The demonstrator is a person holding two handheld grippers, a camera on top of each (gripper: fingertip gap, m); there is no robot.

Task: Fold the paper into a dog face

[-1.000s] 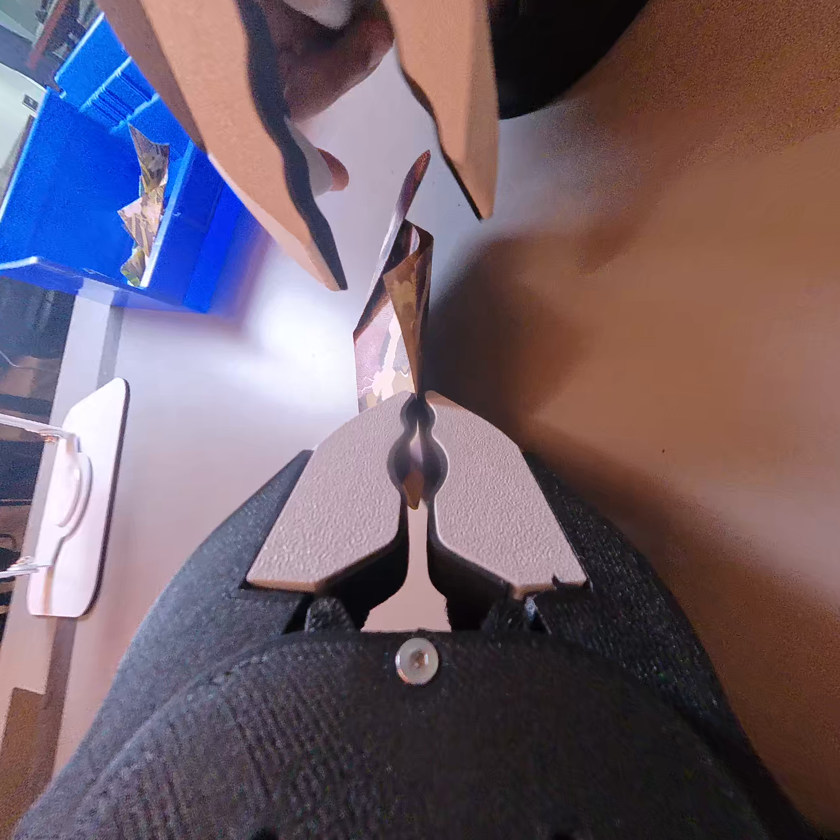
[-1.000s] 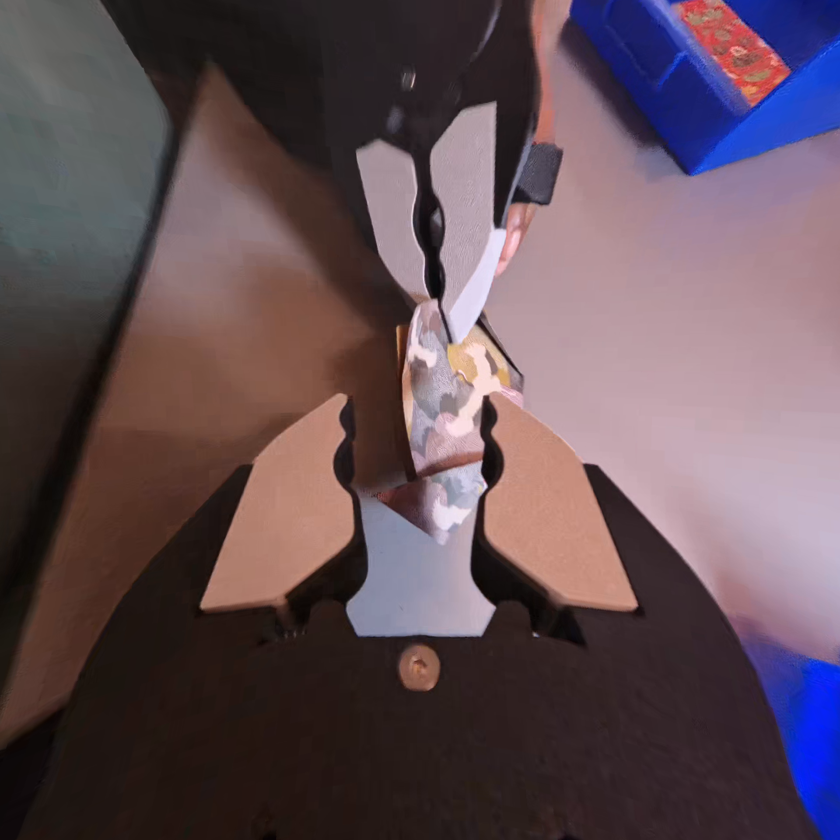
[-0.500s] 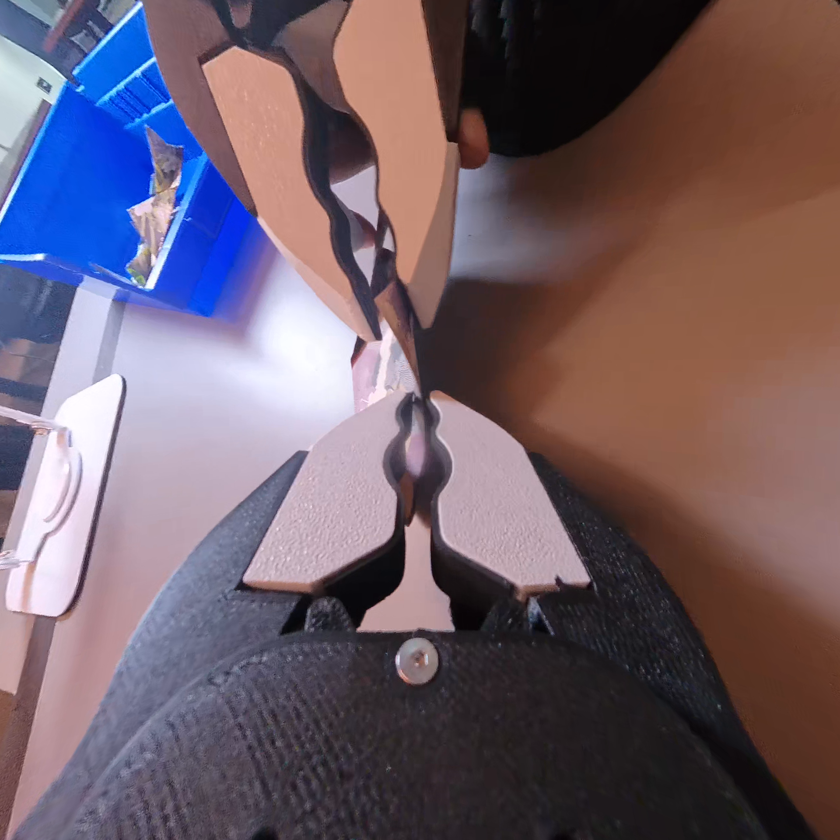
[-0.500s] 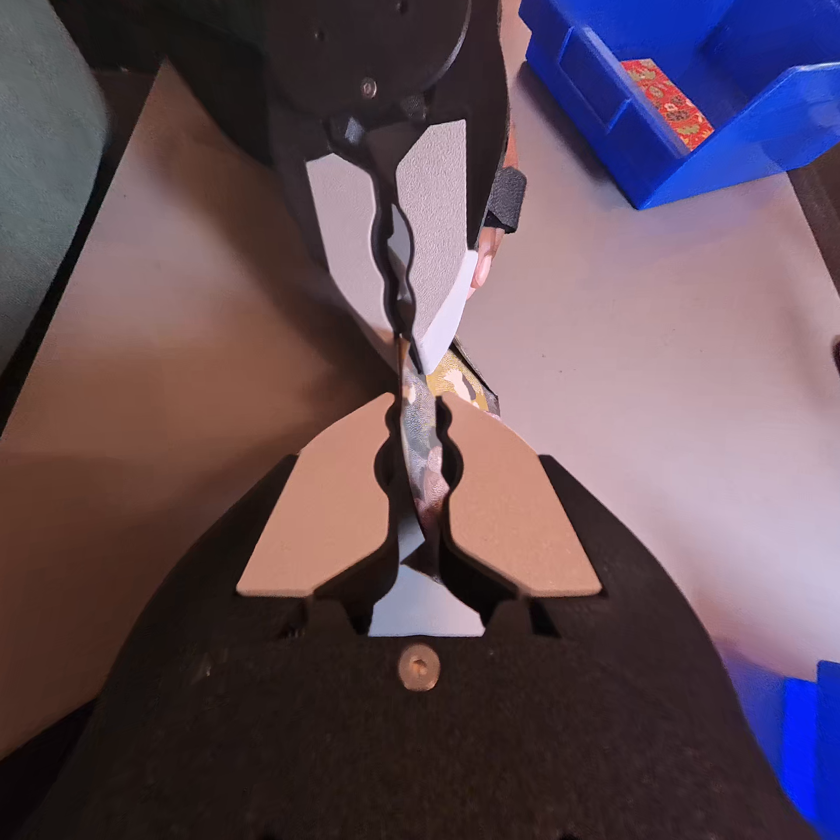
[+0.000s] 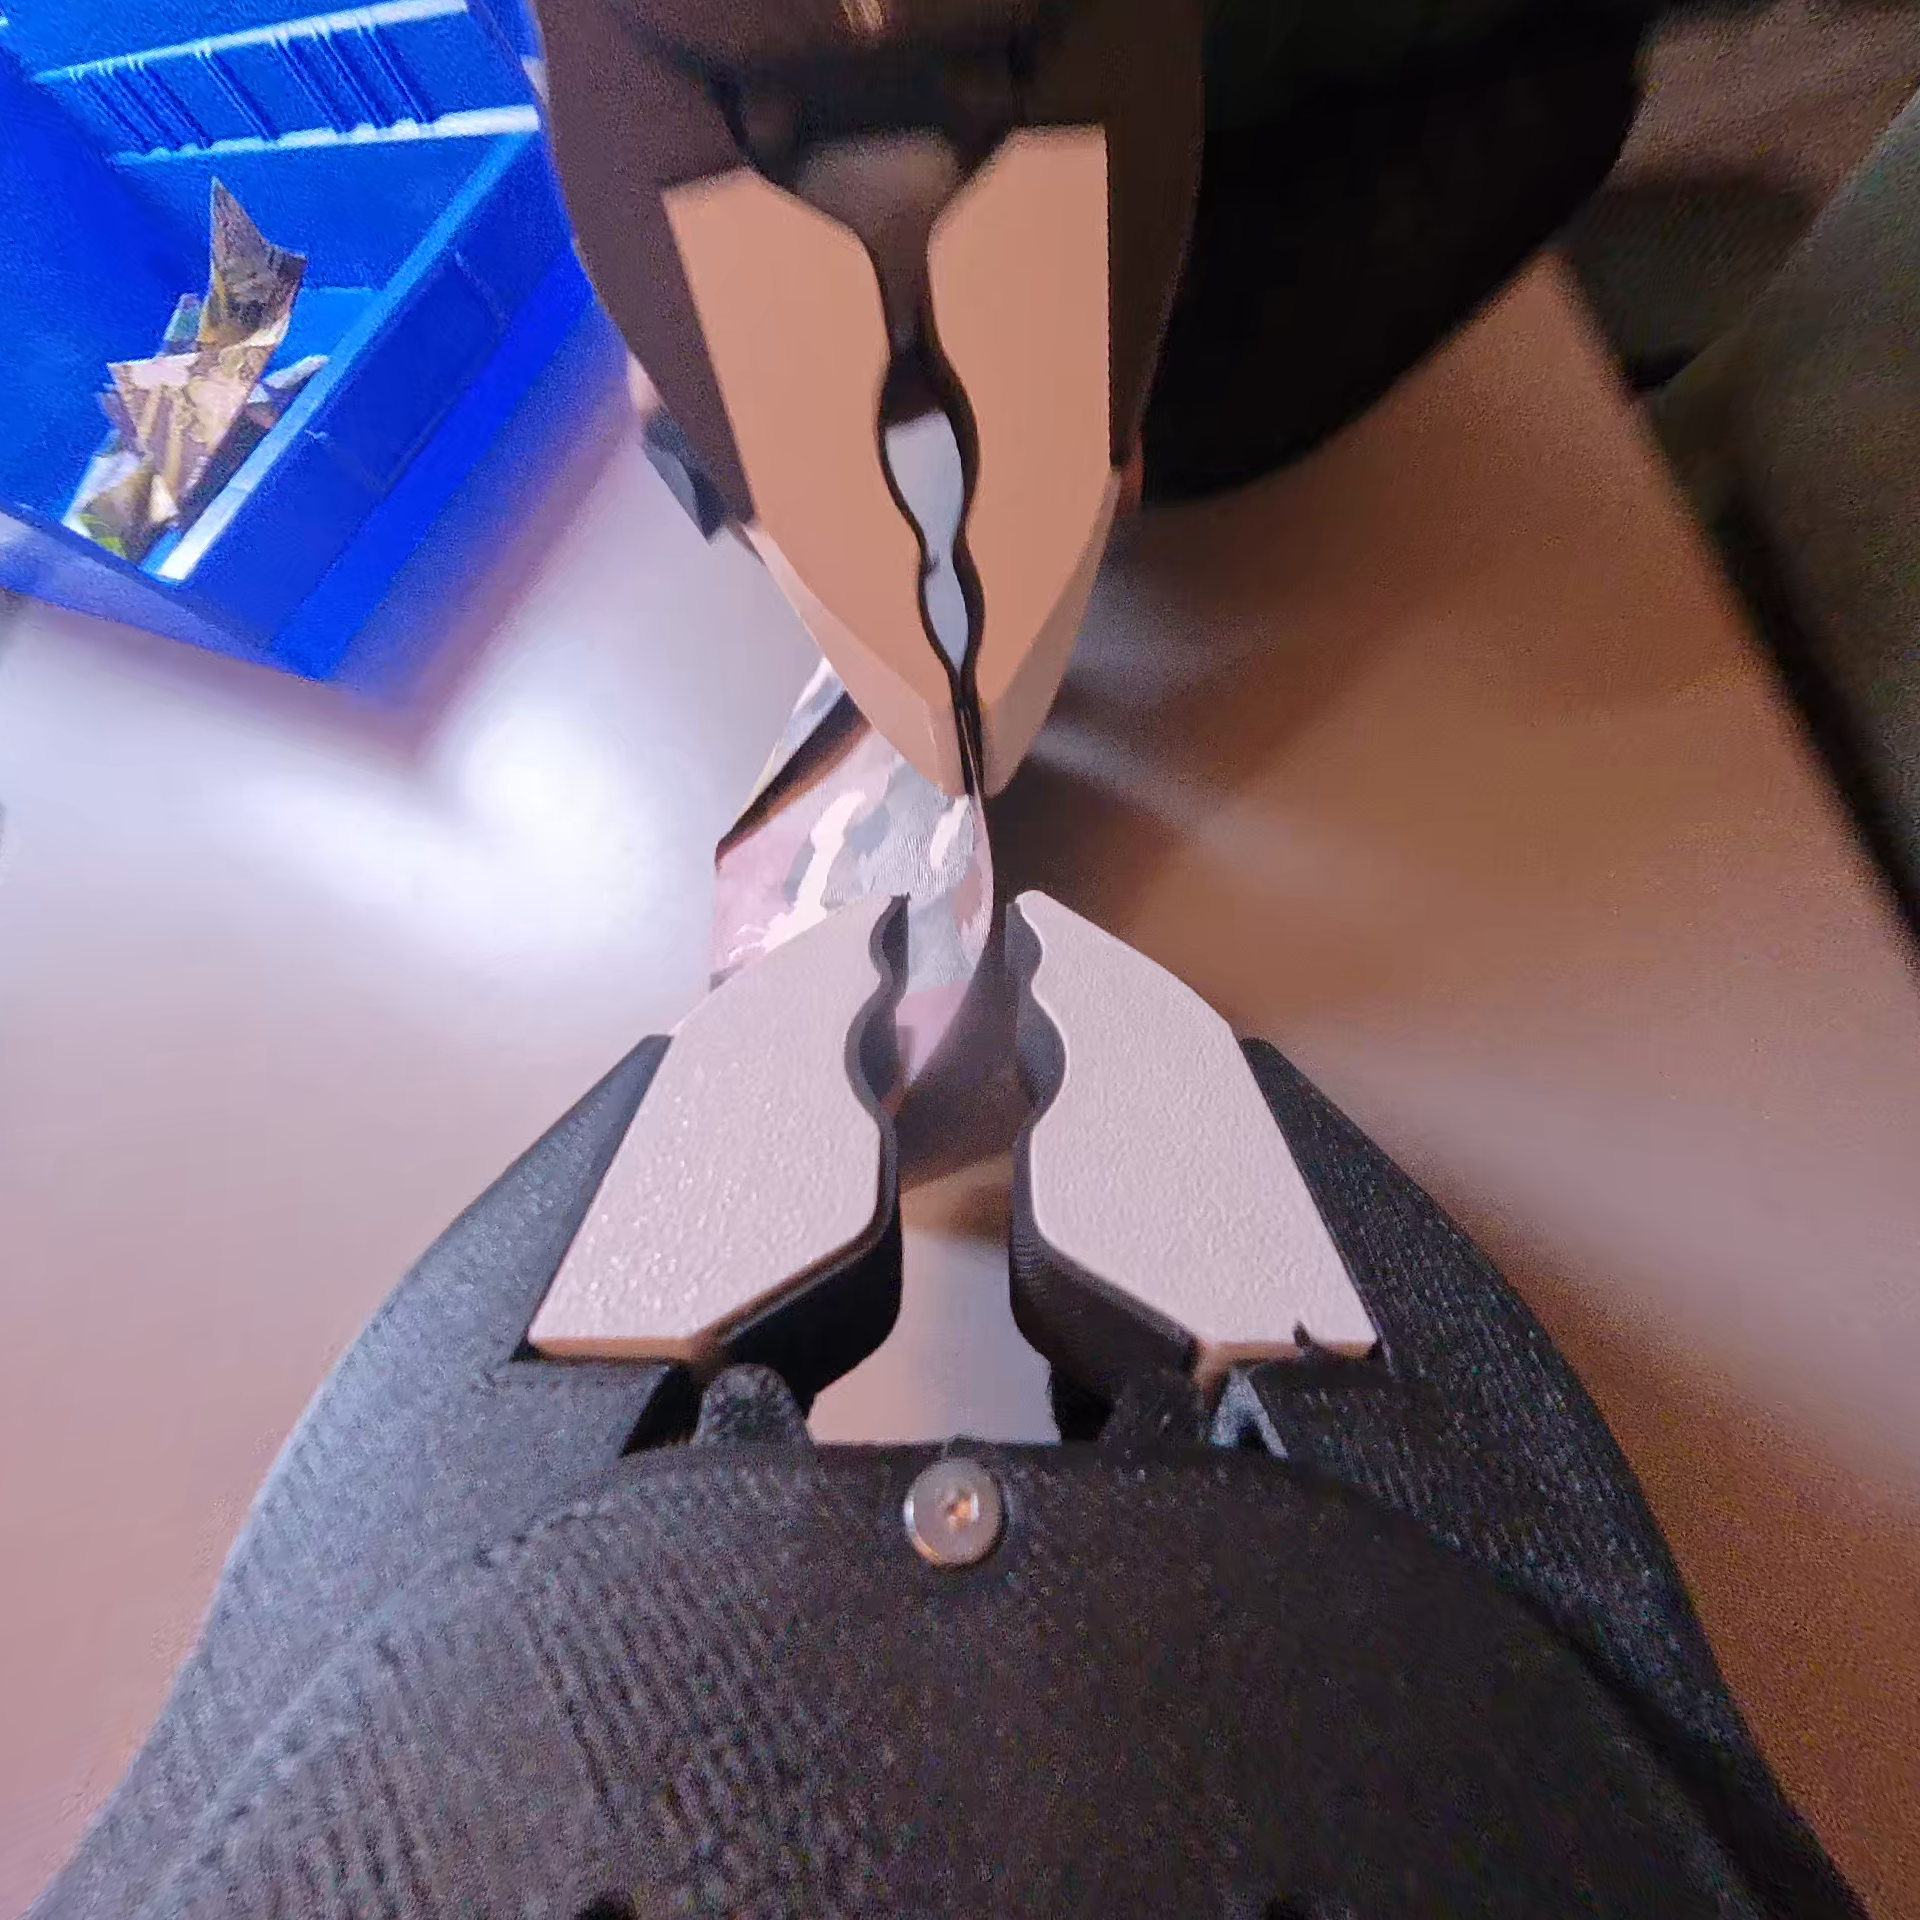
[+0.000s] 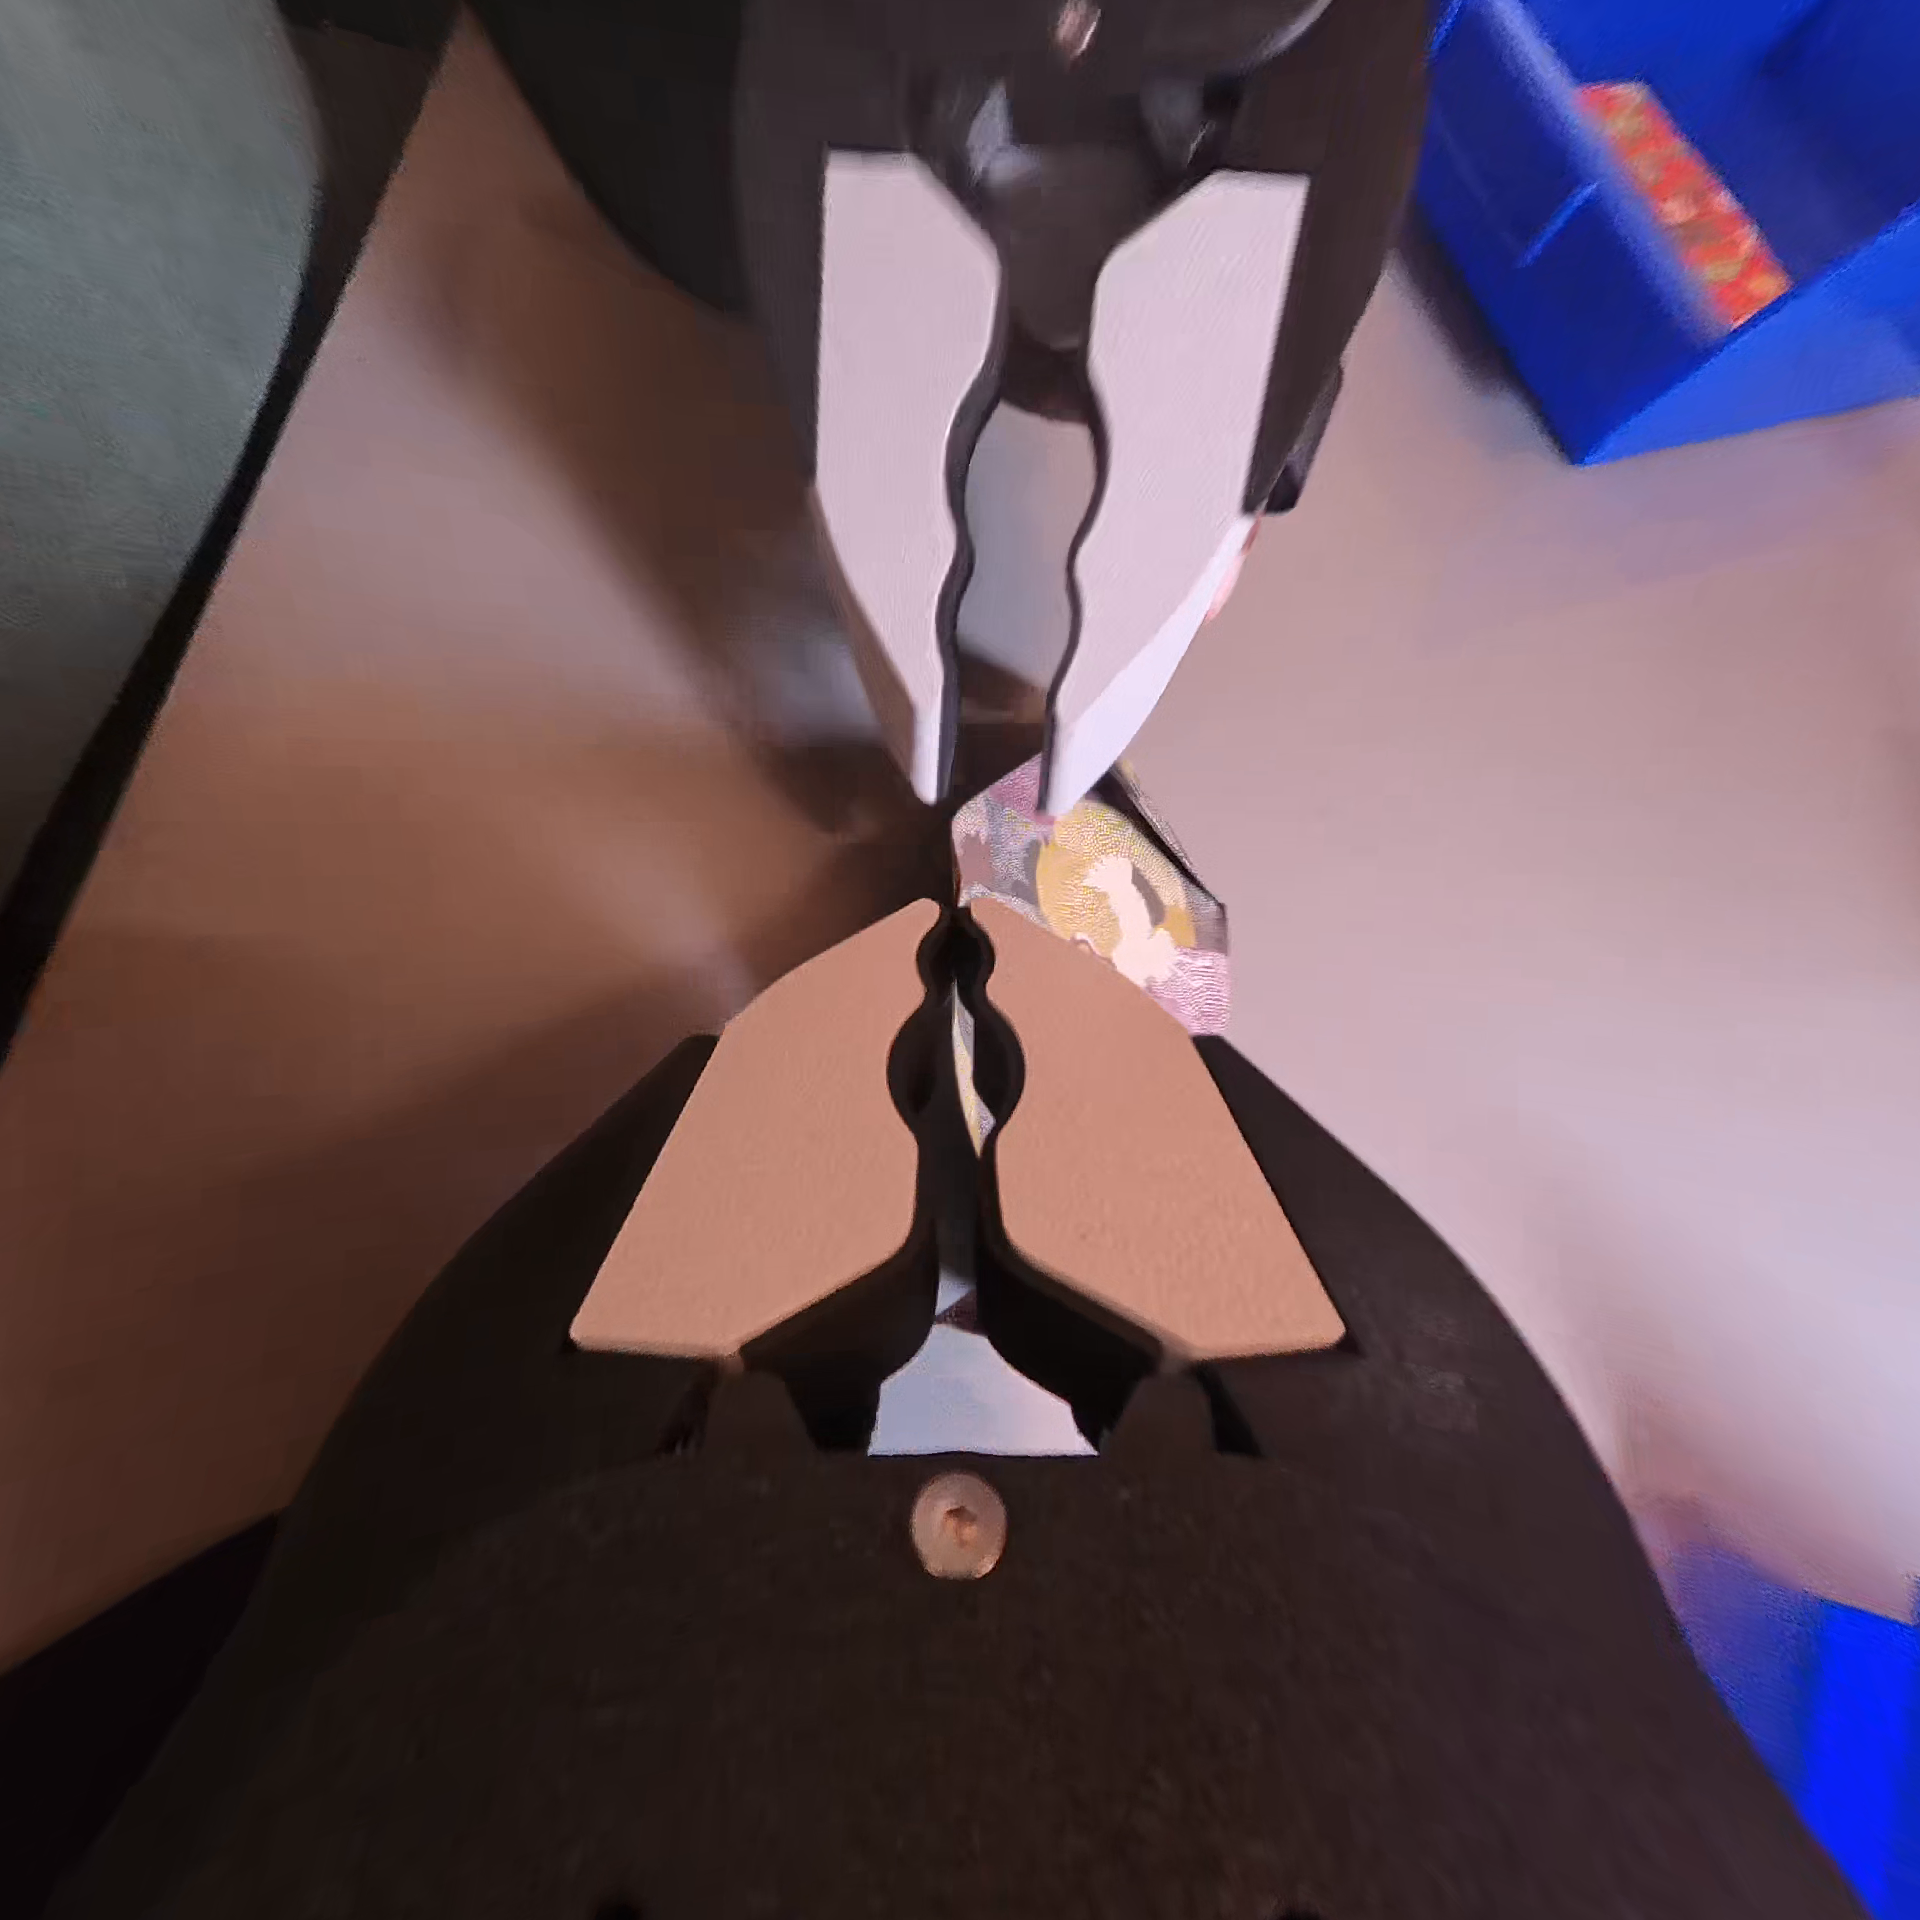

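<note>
Left gripper (image 5: 951, 909): now spread, paper (image 5: 873, 862) released | Right gripper (image 6: 956, 920): pressed together on paper's far edge | Paper: held above table (image 5: 312, 935) | Judged: hold handed over for regrasp.

Around my work area: bins, tabletop and a dark edge.

I see a pale grey, glossy tabletop (image 5: 312, 935) with a blue plastic bin (image 5: 343, 343) at its far left in the left wrist view, holding a heap of crumpled patterned paper pieces (image 5: 197, 416). In my right wrist view another blue plastic bin (image 6: 1621, 312) sits at upper right with a red patterned sheet (image 6: 1673, 208) inside, and a dull green surface (image 6: 114, 343) lies past the table's dark left edge.
</note>
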